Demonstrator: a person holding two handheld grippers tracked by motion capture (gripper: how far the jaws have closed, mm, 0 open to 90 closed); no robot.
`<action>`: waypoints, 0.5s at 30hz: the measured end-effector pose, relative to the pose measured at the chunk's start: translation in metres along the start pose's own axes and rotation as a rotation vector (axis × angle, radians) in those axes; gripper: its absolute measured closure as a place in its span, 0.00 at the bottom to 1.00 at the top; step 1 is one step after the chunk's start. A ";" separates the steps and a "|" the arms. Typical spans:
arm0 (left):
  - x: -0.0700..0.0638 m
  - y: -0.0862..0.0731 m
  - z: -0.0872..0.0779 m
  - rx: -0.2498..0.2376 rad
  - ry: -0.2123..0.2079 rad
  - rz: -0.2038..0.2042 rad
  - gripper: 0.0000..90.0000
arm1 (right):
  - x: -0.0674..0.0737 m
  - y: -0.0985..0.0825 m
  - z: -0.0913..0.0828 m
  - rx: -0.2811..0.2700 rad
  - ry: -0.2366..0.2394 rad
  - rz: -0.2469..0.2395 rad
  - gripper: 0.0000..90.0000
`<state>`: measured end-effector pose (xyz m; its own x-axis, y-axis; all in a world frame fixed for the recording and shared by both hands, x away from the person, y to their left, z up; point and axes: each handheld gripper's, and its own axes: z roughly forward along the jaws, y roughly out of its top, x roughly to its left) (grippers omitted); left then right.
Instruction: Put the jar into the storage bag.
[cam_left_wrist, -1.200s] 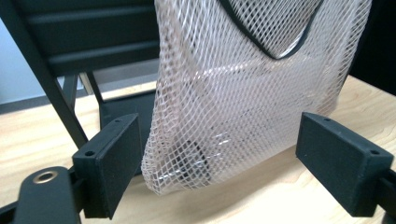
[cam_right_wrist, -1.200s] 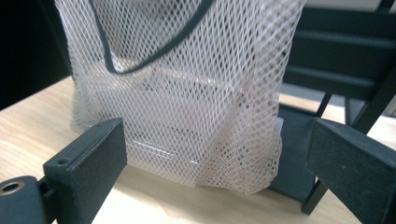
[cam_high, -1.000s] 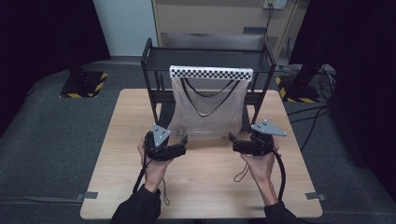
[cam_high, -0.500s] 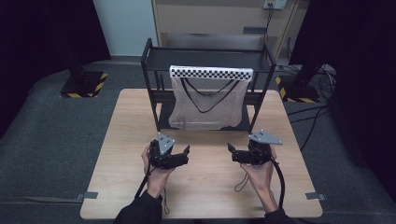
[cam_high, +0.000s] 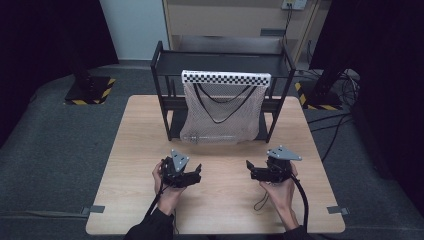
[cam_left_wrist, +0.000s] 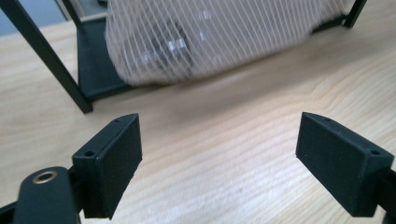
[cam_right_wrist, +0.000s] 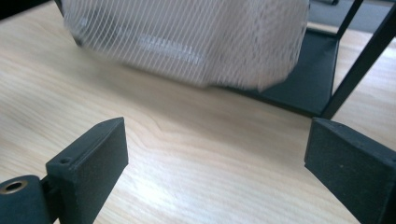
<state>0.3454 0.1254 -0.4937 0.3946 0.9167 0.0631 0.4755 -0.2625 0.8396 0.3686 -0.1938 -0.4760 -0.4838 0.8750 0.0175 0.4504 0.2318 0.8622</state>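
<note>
A white mesh bag (cam_high: 223, 110) with a checkered top band and black handles hangs from a black metal rack (cam_high: 162, 75) at the back of the wooden table (cam_high: 135, 150). Its bottom rests by the rack's lower shelf, with something clear inside. My left gripper (cam_high: 198, 173) sits low over the table in front of the bag, jaws wide apart and empty. In the left gripper view the bag (cam_left_wrist: 219, 37) lies ahead of the gripper (cam_left_wrist: 219, 161). My right gripper (cam_high: 248, 169) is also open and empty, with the bag (cam_right_wrist: 187, 37) ahead of it (cam_right_wrist: 217, 163).
The rack's thin black legs (cam_left_wrist: 49, 60) (cam_right_wrist: 355, 65) stand on either side of the bag. Bare tabletop lies between and in front of the two grippers. Grey floor, a stand base (cam_high: 90, 90) and cables (cam_high: 340, 120) surround the table.
Both hands have come down and drawn back toward the table's near edge, away from the bag. Both grippers' jaws stay wide apart and empty.
</note>
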 end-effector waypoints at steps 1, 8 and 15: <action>0.000 -0.002 0.001 0.005 0.001 -0.001 0.15 | 0.000 -0.002 0.001 0.008 -0.003 -0.002 0.07; 0.003 -0.013 0.004 0.052 0.016 0.007 0.14 | -0.010 -0.012 -0.001 0.046 -0.020 0.006 0.07; 0.014 -0.023 0.002 0.080 0.031 -0.027 0.14 | -0.024 -0.026 -0.006 0.078 -0.055 0.032 0.07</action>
<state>0.3414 0.1438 -0.5129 0.3573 0.9321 0.0588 0.5473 -0.2600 0.7955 0.3642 -0.2237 -0.4963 -0.4277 0.9038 0.0148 0.5232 0.2342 0.8194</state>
